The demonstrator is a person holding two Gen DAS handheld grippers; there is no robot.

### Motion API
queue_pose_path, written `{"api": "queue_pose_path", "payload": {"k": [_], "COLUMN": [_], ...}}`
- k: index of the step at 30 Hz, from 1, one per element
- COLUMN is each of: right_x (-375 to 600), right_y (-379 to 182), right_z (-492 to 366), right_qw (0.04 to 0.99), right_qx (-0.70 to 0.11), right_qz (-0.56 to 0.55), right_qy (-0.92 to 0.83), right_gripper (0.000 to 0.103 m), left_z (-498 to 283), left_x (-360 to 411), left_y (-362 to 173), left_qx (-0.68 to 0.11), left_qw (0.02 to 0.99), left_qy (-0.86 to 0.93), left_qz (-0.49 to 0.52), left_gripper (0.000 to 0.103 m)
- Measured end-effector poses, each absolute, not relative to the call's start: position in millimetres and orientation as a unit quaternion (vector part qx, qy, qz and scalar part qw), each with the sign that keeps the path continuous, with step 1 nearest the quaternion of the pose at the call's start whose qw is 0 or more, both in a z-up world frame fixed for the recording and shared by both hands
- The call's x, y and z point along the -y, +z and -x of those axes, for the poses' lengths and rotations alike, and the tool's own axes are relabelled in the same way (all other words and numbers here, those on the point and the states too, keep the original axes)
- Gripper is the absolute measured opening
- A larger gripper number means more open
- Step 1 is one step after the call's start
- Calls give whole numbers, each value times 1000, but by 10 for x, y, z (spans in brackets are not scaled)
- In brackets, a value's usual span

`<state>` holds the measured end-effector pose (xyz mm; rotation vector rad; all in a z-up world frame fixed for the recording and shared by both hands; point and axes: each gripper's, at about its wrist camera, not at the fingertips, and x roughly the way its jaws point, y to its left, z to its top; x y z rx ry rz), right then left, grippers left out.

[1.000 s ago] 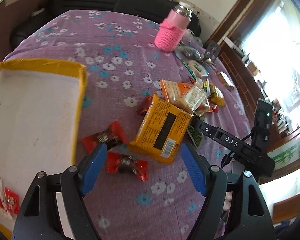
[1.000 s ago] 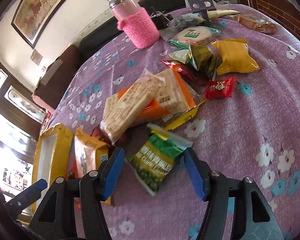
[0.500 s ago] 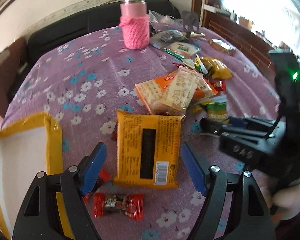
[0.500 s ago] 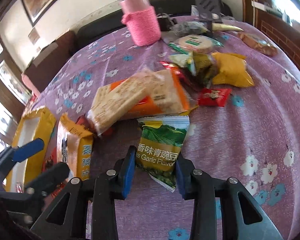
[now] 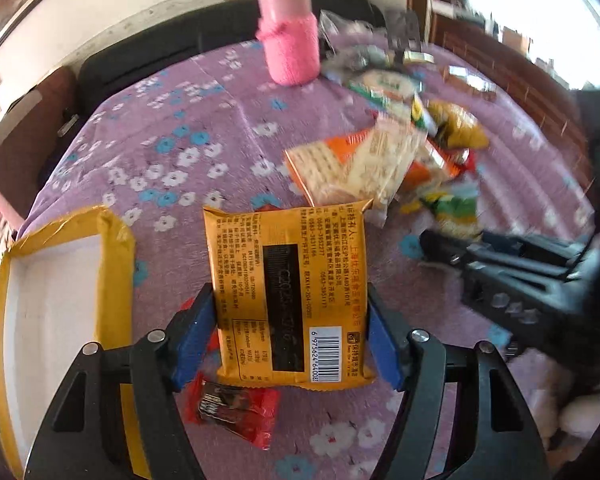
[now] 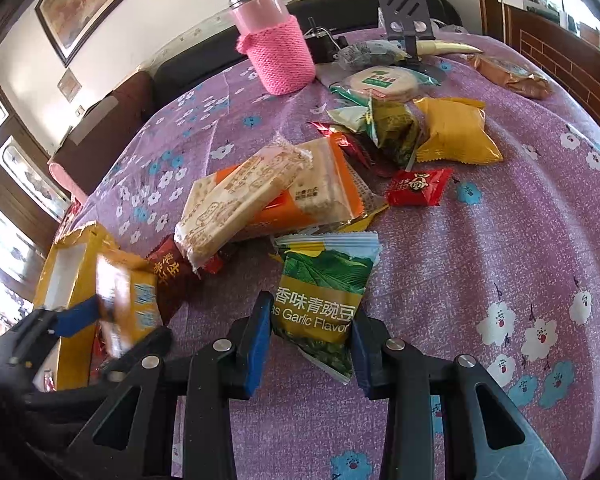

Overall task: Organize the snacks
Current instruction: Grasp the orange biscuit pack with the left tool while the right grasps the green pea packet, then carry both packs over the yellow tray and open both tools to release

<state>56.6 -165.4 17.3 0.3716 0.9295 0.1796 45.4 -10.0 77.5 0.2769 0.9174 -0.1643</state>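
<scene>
My left gripper (image 5: 290,332) is shut on an orange snack packet (image 5: 288,292) with a barcode, its blue pads pressing both sides. A red candy (image 5: 236,408) lies just under it. The yellow-rimmed box (image 5: 112,264) with a white inside sits to the left. My right gripper (image 6: 310,332) is shut on a green pea packet (image 6: 324,292) marked Garlic Flavor. The left gripper with the orange packet (image 6: 124,300) shows at the lower left of the right wrist view. A cracker pack (image 6: 244,196) lies on an orange packet (image 6: 320,192) behind.
A pink knitted bottle (image 6: 274,48) stands at the back of the purple flowered tablecloth (image 6: 520,240). Yellow (image 6: 456,132), dark green (image 6: 392,132) and red (image 6: 418,188) packets, a round rice cracker (image 6: 384,82) and a phone stand (image 6: 404,12) lie at the back right.
My left gripper closed on the orange packet, which was lying loose between open fingers before. My right gripper first closed on the green pea packet and still holds it.
</scene>
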Motion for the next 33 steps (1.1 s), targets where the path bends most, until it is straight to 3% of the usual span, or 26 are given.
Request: {"api": "queue_pose_path", "payload": {"k": [6, 15, 26, 33], "right_x": [1565, 1436, 1328, 927], "right_y": [270, 355, 467, 985], "right_z": [-465, -327, -189, 157], "right_qw": [889, 905, 917, 911], "right_qx": [-419, -382, -352, -336], "right_qz": [-160, -150, -140, -116], "right_qy": [95, 113, 125, 210], "right_gripper": [37, 37, 37, 36], "left_z": [60, 607, 835, 748], "left_x": [-157, -659, -1253, -1844], "left_y": [1175, 1364, 1512, 1658], "left_qx": [-404, -373, -351, -359], "left_qw": [909, 924, 934, 932], "left_qy": [-90, -80, -37, 9], "left_qz": [-56, 27, 57, 39], "left_gripper": [69, 69, 69, 69]}}
